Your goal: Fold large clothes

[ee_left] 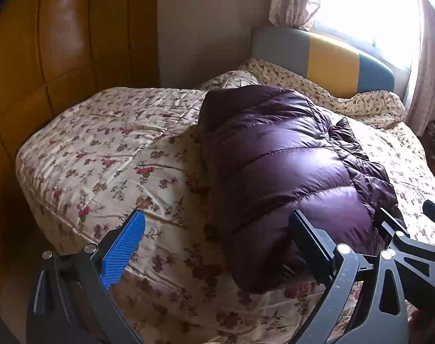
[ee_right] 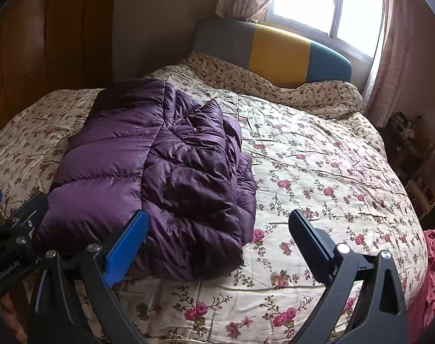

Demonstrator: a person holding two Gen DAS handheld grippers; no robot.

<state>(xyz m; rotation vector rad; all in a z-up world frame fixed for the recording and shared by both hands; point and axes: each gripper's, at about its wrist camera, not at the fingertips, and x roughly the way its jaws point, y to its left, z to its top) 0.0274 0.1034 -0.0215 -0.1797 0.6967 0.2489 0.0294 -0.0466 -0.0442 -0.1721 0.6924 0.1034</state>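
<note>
Folded purple jacket (ee_right: 148, 177) (on floral bedspread (ee_right: 317, 172))

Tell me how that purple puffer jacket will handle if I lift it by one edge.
The purple puffer jacket looks puffy, so it is probably light for its bulk. Its shiny shell may slip between the pads. It lies loosely bundled on the floral quilt, so it would likely sag and unfold rather than hold shape.

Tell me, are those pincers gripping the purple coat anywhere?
No. The left gripper and right gripper are open, empty; the purple quilted puffer jacket lies unheld.
</note>
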